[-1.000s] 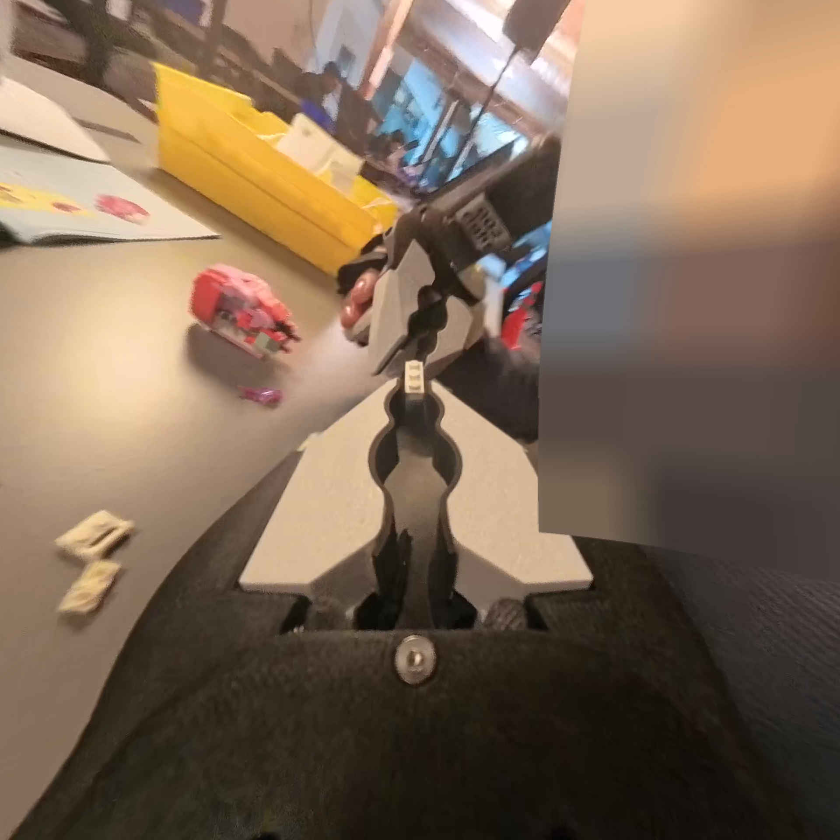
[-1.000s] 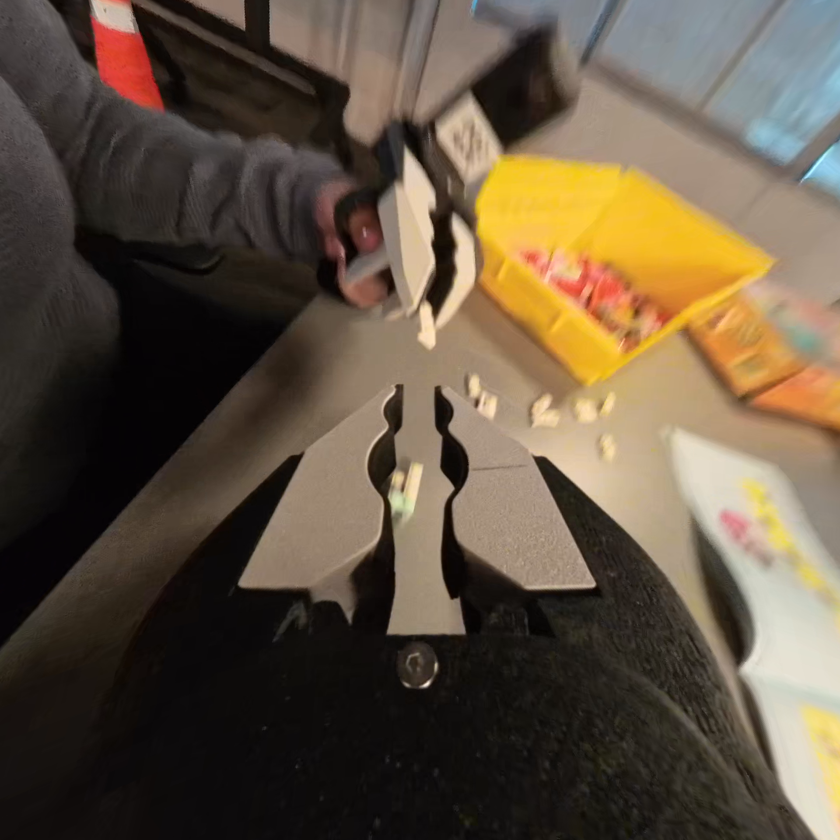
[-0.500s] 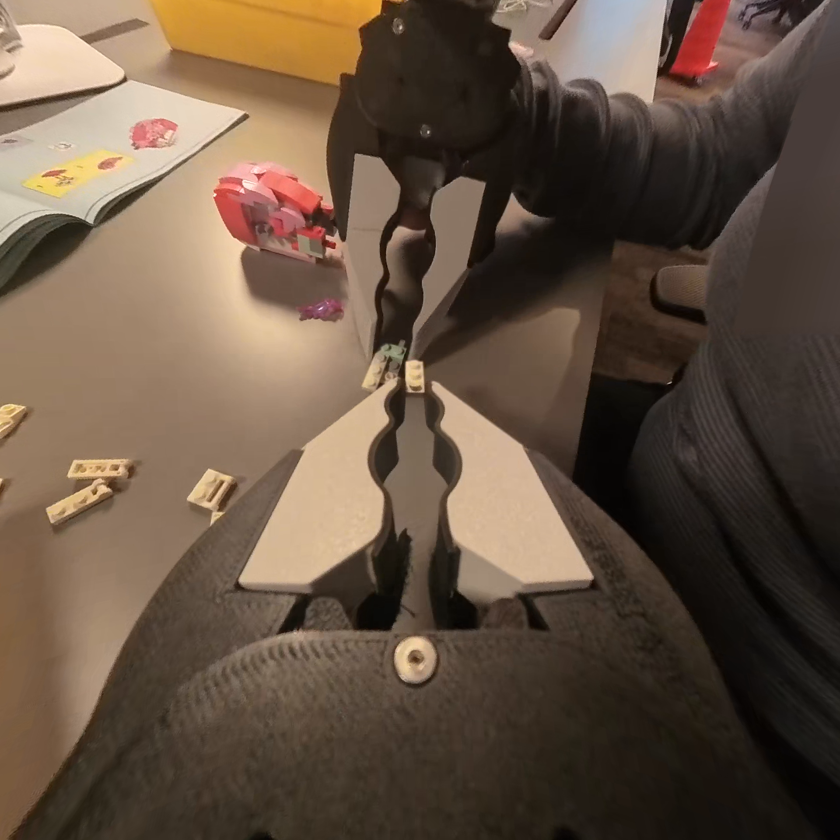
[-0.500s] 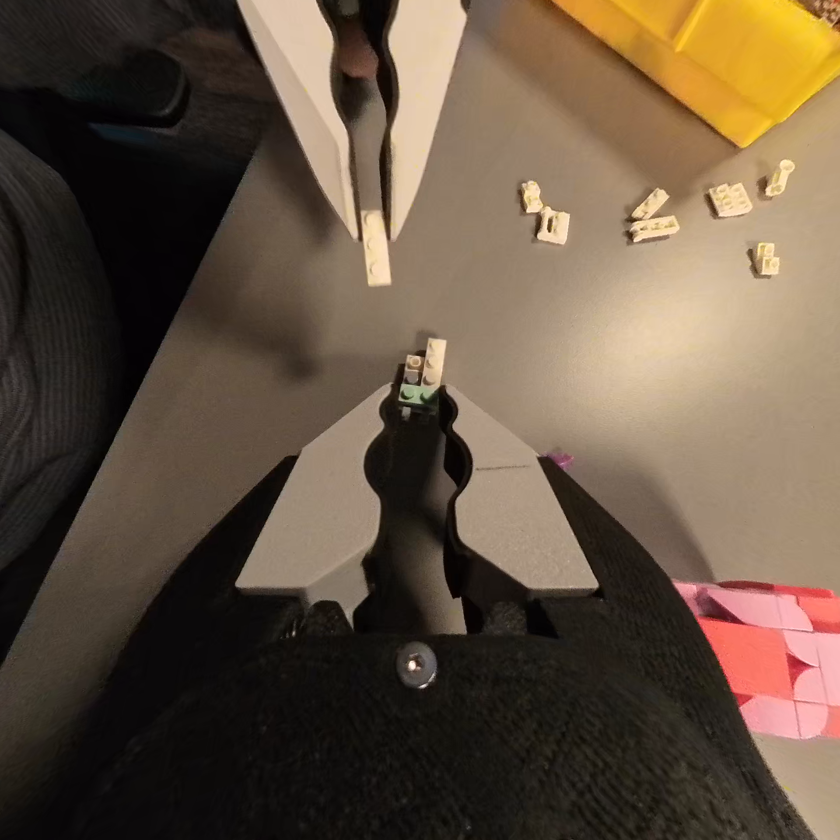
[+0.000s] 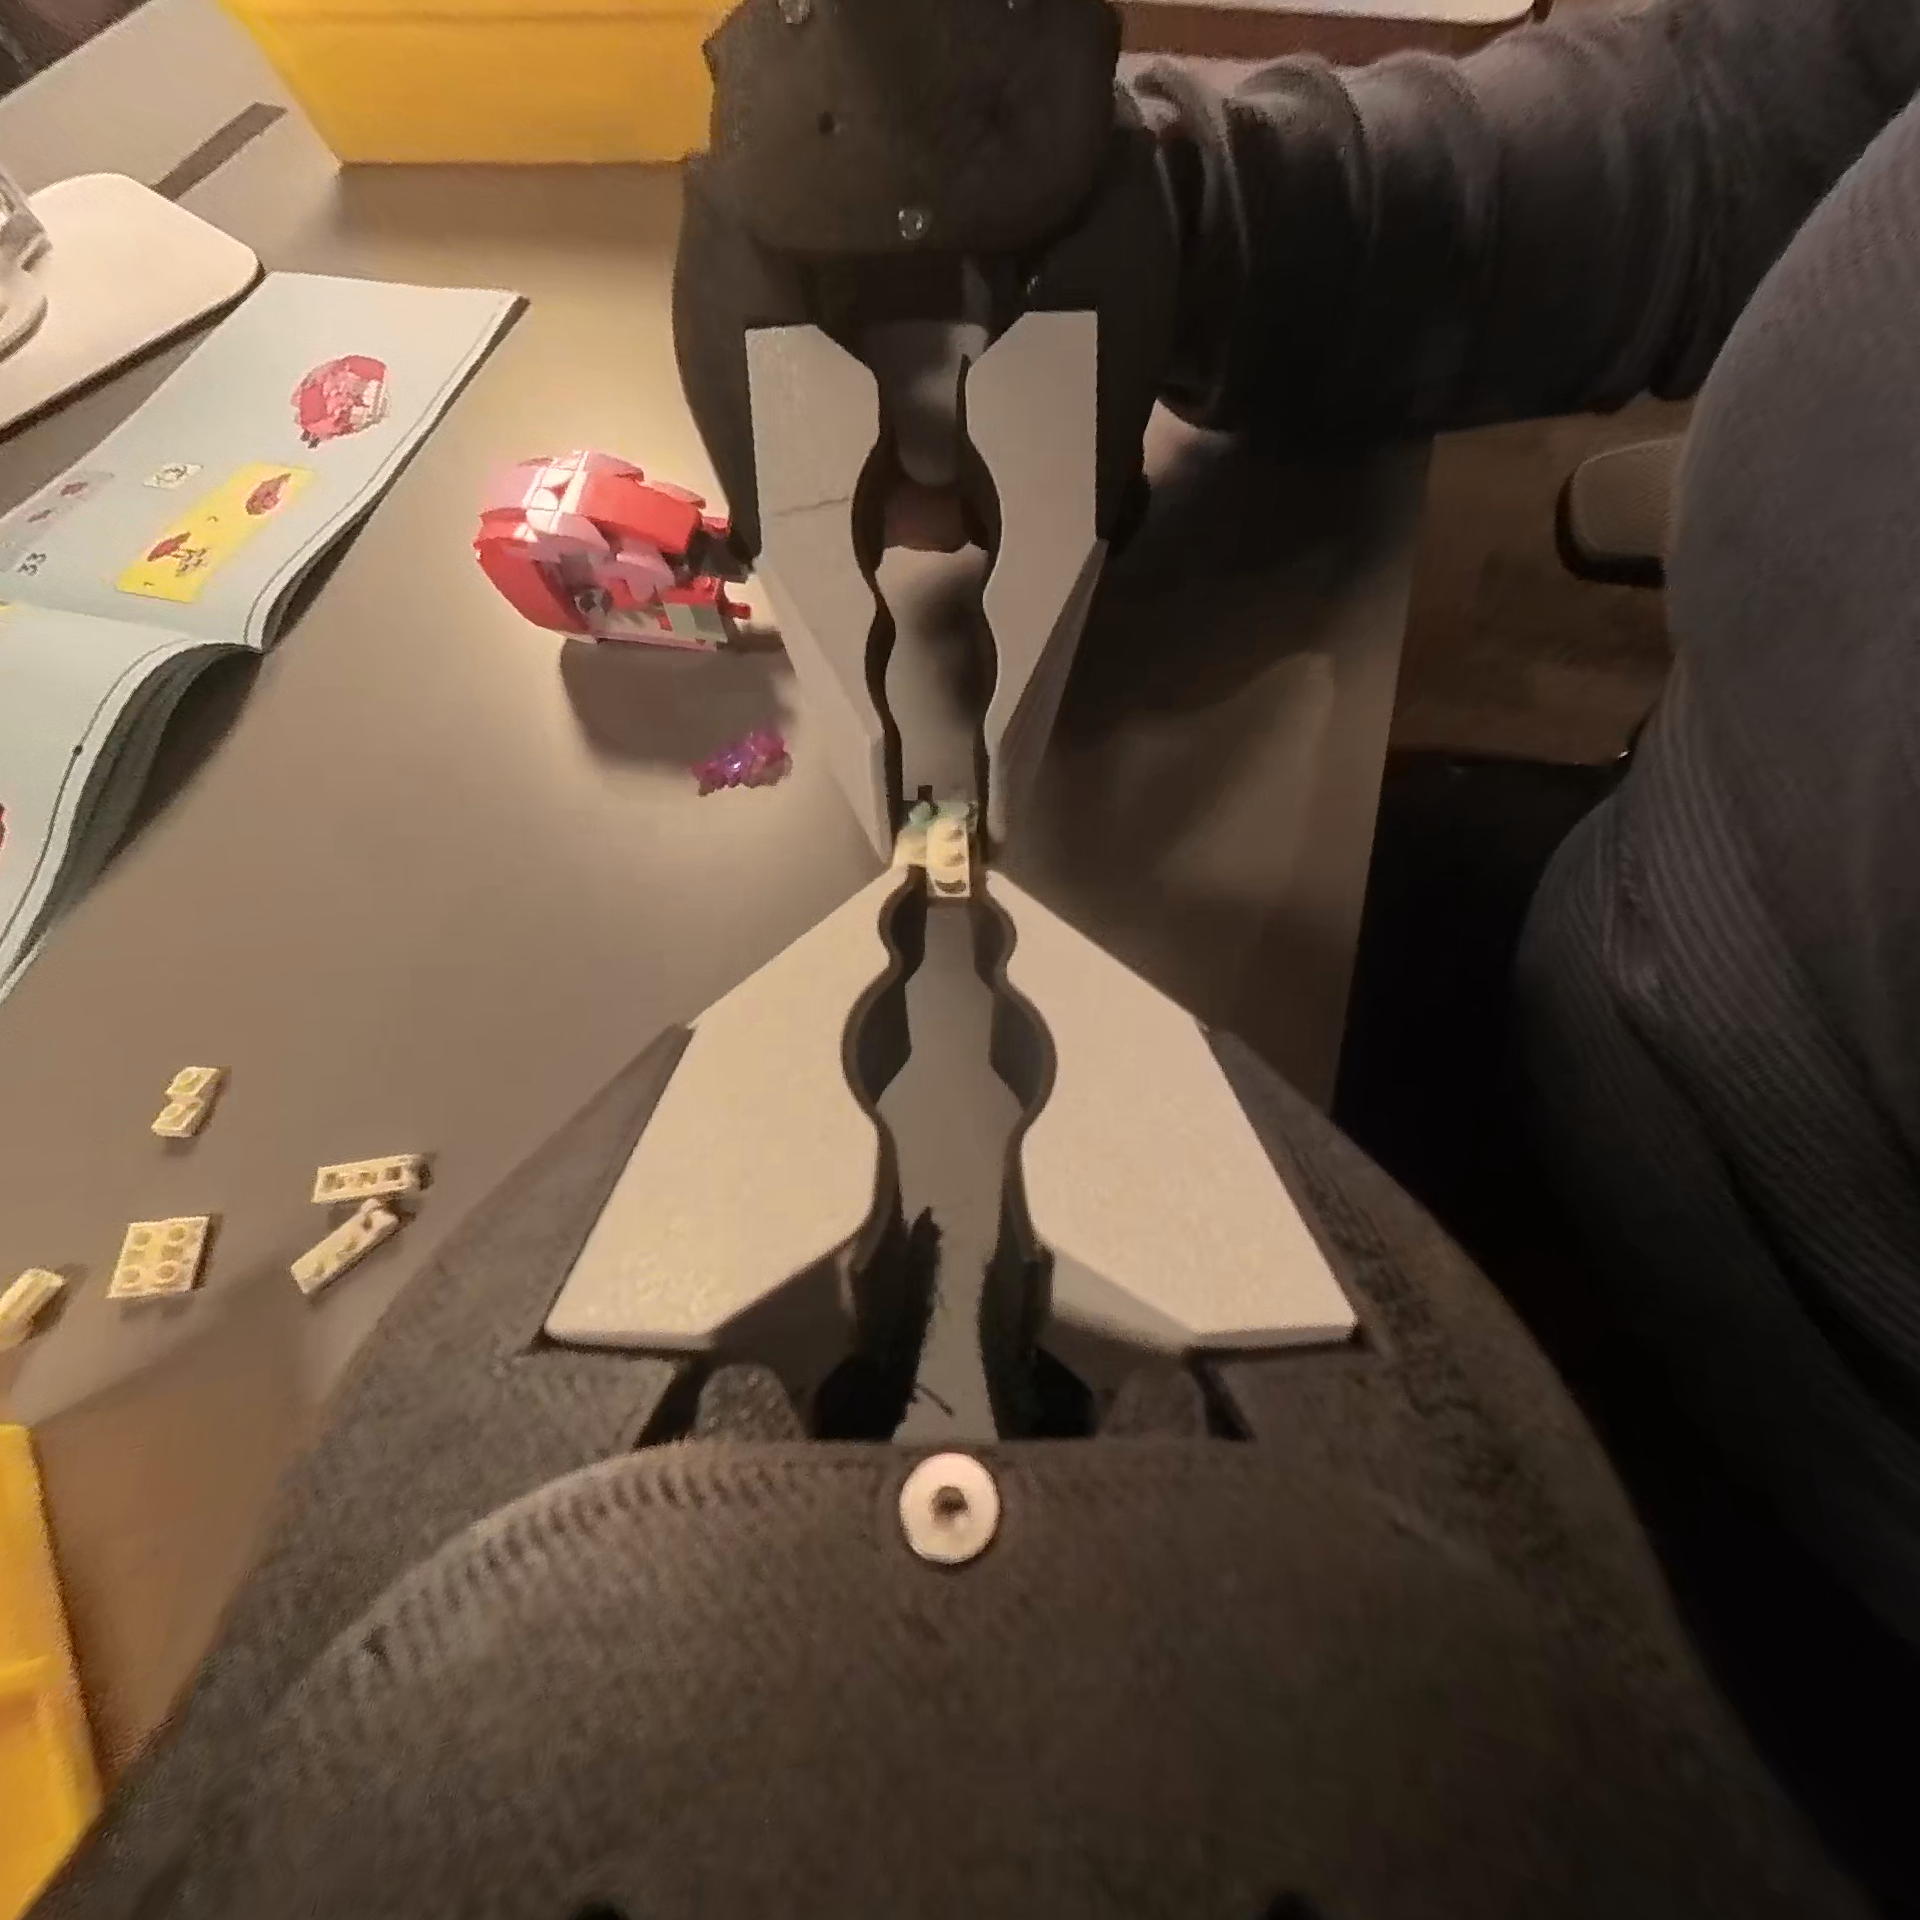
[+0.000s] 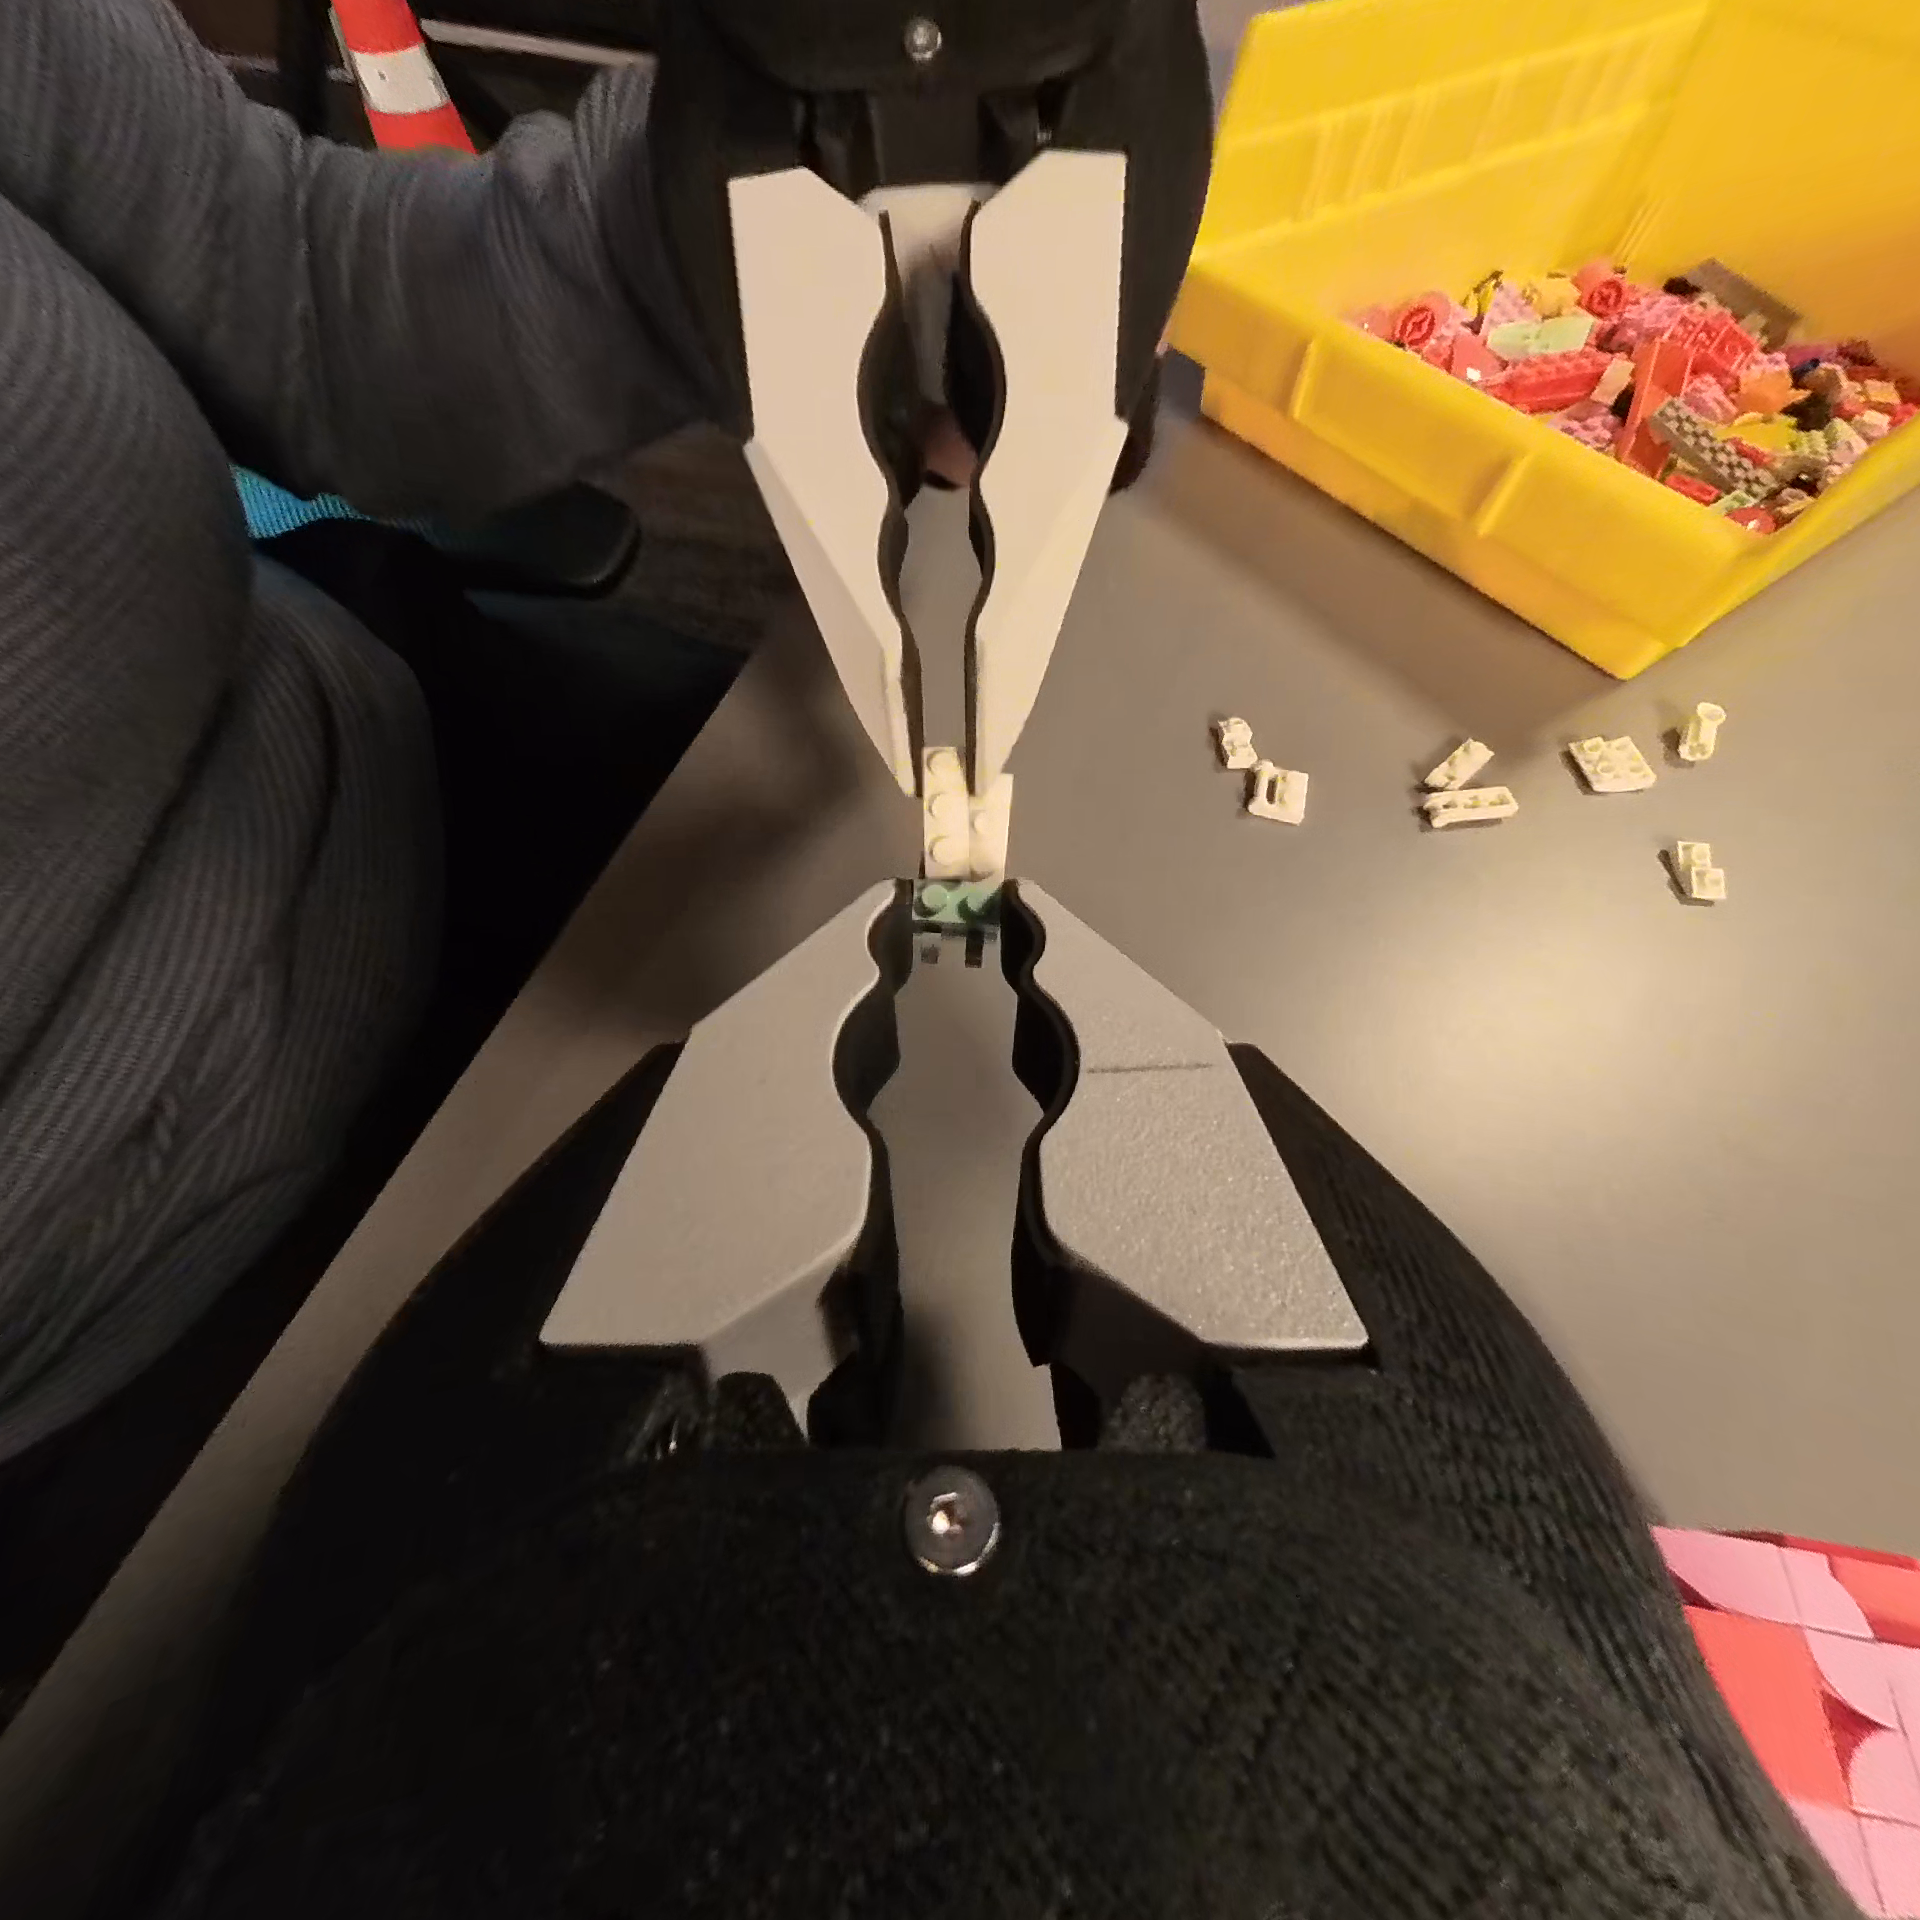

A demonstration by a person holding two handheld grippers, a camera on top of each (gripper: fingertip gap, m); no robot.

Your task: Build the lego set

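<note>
Right wrist view: two brick parts are met tip to tip above the grey worktop (image 6: pixel 1351 1039).
White three-stud plate (image 6: pixel 943 805) is pinched by left hand-held gripper (image 6: pixel 943 774); small green-and-white brick cluster (image 6: pixel 956 902) is pinched by right hand-held gripper (image 6: pixel 951 914); full seating cannot be told.

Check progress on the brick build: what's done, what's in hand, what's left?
Done: a red-and-pink model sits assembled on the table.
In hand: the left gripper pinches a cream plate; the right gripper pinches a small green-and-cream piece. The two meet tip to tip; whether they are joined I cannot tell.
Left: loose cream pieces lie unused, and the yellow bin holds many bricks.
</note>
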